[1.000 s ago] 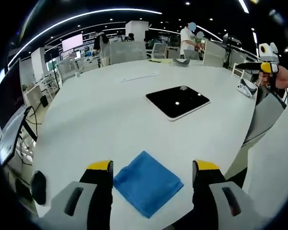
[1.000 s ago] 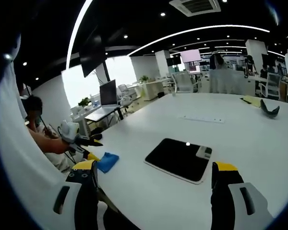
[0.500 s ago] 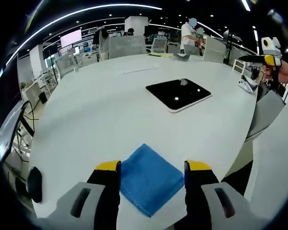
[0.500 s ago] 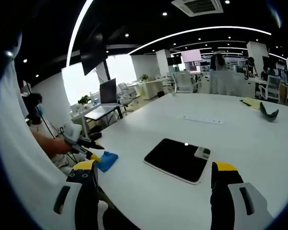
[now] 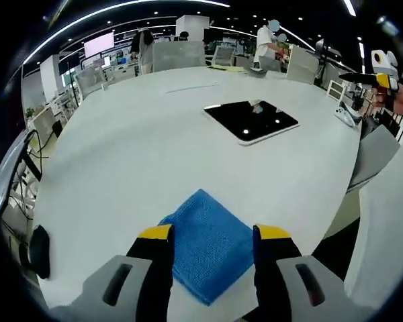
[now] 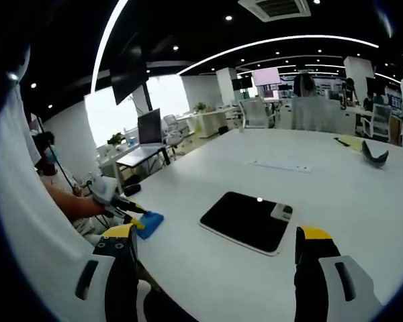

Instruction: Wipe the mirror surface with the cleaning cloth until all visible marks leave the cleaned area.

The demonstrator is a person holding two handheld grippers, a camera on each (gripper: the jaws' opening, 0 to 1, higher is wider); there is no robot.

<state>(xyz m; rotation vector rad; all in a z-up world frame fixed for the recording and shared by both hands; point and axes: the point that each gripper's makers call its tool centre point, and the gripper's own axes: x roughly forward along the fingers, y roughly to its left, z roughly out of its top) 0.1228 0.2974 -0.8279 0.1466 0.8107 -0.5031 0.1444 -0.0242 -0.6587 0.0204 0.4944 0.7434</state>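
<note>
A folded blue cleaning cloth (image 5: 208,245) lies near the white table's front edge, and it shows small at the left as the cloth (image 6: 150,224). My left gripper (image 5: 213,233) is open, its yellow-tipped jaws straddling the cloth on both sides. A hand holds that left gripper (image 6: 119,204) down at the cloth. The dark mirror (image 5: 252,122) lies flat further out on the table, a pale patch near its far edge. My right gripper (image 6: 216,233) hangs open and wide above the near side of the mirror (image 6: 245,221), holding nothing. The right gripper (image 5: 375,79) shows at the upper right.
The white table (image 5: 134,154) has its front edge right under the cloth. A thin white strip (image 6: 282,166) and a dark curved object (image 6: 376,153) lie beyond the mirror. Chairs, desks and standing people are at the far side.
The left gripper has come down and forward over the cloth, and its jaws have narrowed around it. The right gripper has hardly moved.
</note>
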